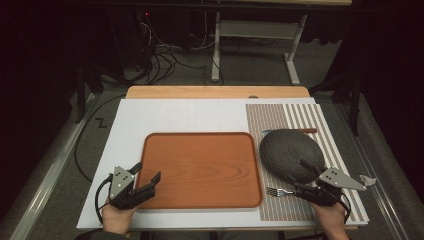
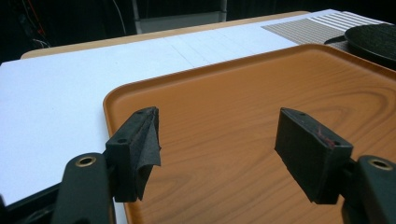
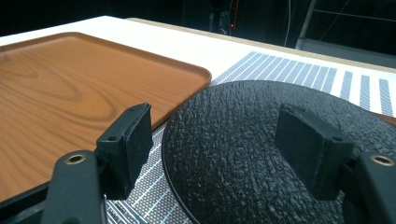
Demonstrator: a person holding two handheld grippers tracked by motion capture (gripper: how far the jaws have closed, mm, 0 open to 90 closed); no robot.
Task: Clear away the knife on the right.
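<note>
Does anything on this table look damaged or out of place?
One oddity: on the left gripper, the black pad covering on one jaw has peeled loose and hangs like a flap. The wooden tray, dark textured plate and fork look undisturbed.

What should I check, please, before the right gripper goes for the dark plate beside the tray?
1. Right gripper open: ok, jaws stand apart over the near edge of the dark plate.
2. Left gripper open and holding nothing: ok.
3. Wooden tray bare: ok.
4. Fork apart from the plate: ok, it lies on the striped mat just in front of it.
5. Utensil behind the plate free of its rim: cannot tell.
</note>
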